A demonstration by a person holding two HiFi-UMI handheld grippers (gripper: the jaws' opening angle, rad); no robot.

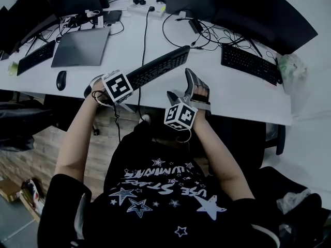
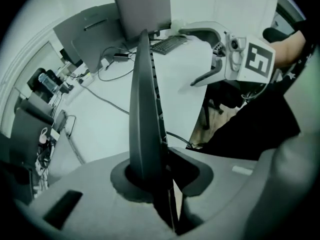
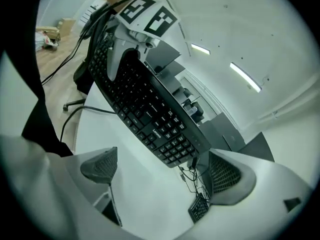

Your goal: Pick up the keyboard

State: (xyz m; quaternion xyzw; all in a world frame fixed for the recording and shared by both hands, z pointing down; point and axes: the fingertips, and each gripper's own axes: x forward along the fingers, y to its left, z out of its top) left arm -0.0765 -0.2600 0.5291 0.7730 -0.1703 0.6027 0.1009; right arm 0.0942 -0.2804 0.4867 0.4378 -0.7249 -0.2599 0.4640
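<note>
Centre: keyboard (image 1: 155, 68) slants over desk (image 1: 222, 94), its near end at the front edge between the jaws of left gripper (image 1: 106, 89), its far end toward the back right. Just right of it, apart: right gripper (image 1: 186, 89). Left of it: laptop (image 1: 81, 46); mouse (image 1: 61, 80) before that, near the front edge; second keyboard (image 1: 36, 57) further left. Far right: third keyboard (image 1: 250, 63), before monitor (image 1: 243, 9)

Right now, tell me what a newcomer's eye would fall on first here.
The black keyboard catches the eye first: it slants across the front edge of the white desk, one end clamped in the left gripper. Just right of it, the right gripper hangs with its jaws apart and nothing between them. At the desk's back stand dark monitors.
</note>
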